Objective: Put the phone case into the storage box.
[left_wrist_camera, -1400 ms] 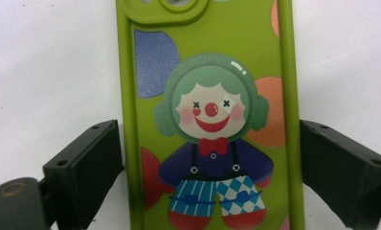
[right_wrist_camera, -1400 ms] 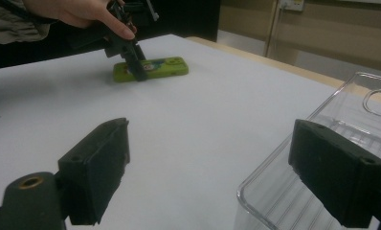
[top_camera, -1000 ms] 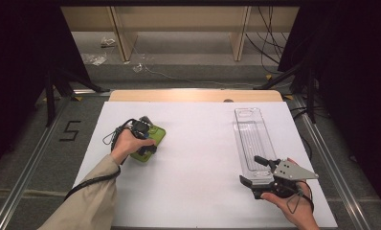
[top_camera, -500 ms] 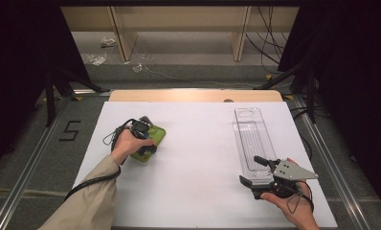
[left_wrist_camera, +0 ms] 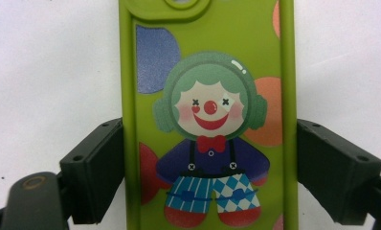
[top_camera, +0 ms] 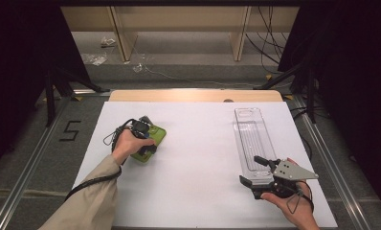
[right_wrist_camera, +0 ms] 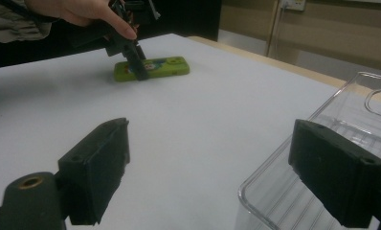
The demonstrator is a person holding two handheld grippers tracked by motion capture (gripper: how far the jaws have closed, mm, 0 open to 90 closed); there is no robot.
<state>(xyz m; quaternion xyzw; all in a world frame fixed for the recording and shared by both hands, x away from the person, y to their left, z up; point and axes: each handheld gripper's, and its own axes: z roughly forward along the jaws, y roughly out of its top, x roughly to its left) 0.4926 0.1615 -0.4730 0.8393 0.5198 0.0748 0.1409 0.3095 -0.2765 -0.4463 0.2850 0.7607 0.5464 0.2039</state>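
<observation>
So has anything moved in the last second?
Nothing visibly changed. The left gripper still straddles the green clown phone case on the table, and the right gripper still waits open at the near end of the clear plastic tray.

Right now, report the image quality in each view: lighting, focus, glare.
High view: table evenly lit, surroundings dark, all fairly sharp. Left gripper view: the green phone case up close, slightly soft, faint sheen on its print. Right gripper view: near jaws blurred, clear tray catches pale reflections.
</observation>
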